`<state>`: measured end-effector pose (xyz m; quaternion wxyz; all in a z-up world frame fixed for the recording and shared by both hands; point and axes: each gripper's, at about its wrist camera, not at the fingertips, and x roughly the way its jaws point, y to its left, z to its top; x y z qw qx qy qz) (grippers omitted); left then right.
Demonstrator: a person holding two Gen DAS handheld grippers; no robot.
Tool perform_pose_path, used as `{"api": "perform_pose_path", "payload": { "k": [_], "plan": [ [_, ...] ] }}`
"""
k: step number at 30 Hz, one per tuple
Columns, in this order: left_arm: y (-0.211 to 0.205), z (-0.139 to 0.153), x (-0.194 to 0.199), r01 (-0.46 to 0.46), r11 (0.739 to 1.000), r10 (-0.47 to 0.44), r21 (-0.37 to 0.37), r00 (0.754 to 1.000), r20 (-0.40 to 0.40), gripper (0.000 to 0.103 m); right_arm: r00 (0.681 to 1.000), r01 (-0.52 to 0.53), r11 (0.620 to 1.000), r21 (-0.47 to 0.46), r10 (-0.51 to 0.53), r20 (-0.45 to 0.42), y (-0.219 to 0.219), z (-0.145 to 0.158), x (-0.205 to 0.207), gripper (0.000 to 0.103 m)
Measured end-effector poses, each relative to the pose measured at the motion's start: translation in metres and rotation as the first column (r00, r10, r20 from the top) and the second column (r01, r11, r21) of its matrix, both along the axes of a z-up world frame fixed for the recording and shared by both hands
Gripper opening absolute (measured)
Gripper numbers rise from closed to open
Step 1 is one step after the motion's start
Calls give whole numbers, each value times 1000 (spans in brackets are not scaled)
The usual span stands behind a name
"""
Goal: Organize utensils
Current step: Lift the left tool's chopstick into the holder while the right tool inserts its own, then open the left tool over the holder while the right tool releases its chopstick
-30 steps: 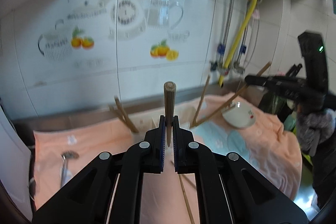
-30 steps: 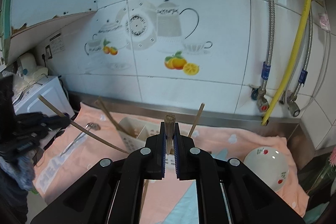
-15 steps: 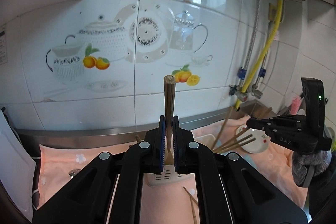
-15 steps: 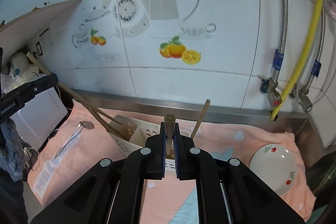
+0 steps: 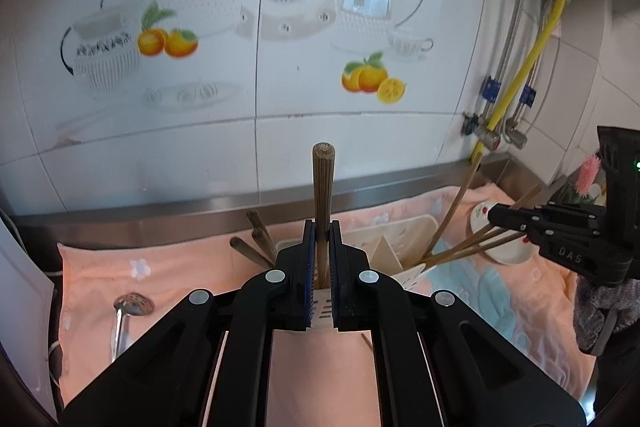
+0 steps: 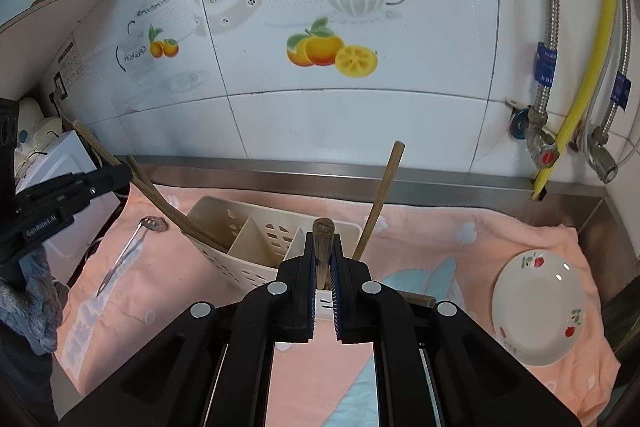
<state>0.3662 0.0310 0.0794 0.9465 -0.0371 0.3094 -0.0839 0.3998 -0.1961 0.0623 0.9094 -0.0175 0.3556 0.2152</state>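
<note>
My left gripper (image 5: pixel 320 259) is shut on a brown chopstick (image 5: pixel 323 195) that stands upright over the cream utensil caddy (image 5: pixel 404 231). My right gripper (image 6: pixel 323 267) is shut on another chopstick (image 6: pixel 322 235), its lower end over the caddy's right compartment (image 6: pixel 256 239). In the right wrist view the left gripper (image 6: pixel 76 187) holds its stick slanting into the caddy's left compartment (image 6: pixel 160 199). In the left wrist view the right gripper (image 5: pixel 560 231) holds sticks slanting into the caddy's right end. One more chopstick (image 6: pixel 380 195) leans in the caddy.
A slotted metal spoon (image 6: pixel 132 247) lies on the pink towel (image 6: pixel 460 259) left of the caddy. A white floral plate (image 6: pixel 540 299) sits at the right. A loose chopstick (image 5: pixel 366 341) lies on the towel. Tiled wall, steel ledge and pipes (image 6: pixel 576 99) stand behind.
Both grippers have moved closer to the caddy and lower, so it looks larger. The held chopsticks have come down toward its compartments.
</note>
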Motion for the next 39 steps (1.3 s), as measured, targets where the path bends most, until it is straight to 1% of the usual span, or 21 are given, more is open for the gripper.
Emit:
{"api": "perform_pose_path", "payload": {
  "k": [10,18,19,23,24,25,26,27,31,32,34,36,37,38,39],
  "plan": [
    [-1,-17,8,-6,1000,6,-11,999,-50,6,1000,8,1000,5,-8,-19,-2,-12,5,7],
    [0,-16,7,-9,1000,8,-13,999,-52,7,1000,10,1000,9,-10,-10,-2,-11,4,8],
    [0,-15,7,-8,1000,7,-14,999,-50,7,1000,9,1000,11,-9,-9,-3,-11,4,8],
    [0,-12,3,-9,1000,9,-13,999,-43,9,1000,12,1000,12,-12,2,-4,-7,0,15],
    [0,-11,2,-10,1000,9,-16,999,-43,11,1000,11,1000,15,-12,6,-5,-6,-2,16],
    [0,-10,0,-10,1000,9,-17,999,-42,15,1000,13,1000,16,-13,13,-5,-4,-4,20],
    [0,-9,-1,-12,1000,11,-16,999,-39,24,1000,14,1000,15,-14,18,-5,-3,-5,23],
    [0,-8,-3,-15,1000,14,-12,999,-35,31,999,16,1000,14,-17,27,-6,0,-8,24],
    [-2,-4,-13,-10,1000,10,-9,1000,-24,32,999,19,1000,12,-19,51,-9,8,-18,33],
    [-2,-3,-15,-9,1000,9,-9,1000,-22,33,998,19,1000,11,-20,58,-10,10,-21,36],
    [-3,-1,-22,-10,1000,10,-6,1000,-15,37,997,23,1000,11,-24,72,-12,14,-27,36],
    [-4,2,-29,-6,1000,6,-5,1000,-8,39,996,24,1000,13,-25,81,-14,17,-33,41],
    [-4,3,-33,-5,1000,5,-3,1000,-5,39,996,27,1000,13,-28,89,-16,19,-37,45],
    [-4,3,-37,-5,1000,5,-1,1000,-3,43,995,29,1000,10,-30,99,-17,21,-41,45],
    [-5,4,-40,-8,1000,8,0,1000,1,44,994,31,999,8,-32,107,-19,23,-45,45]
  ]
}}
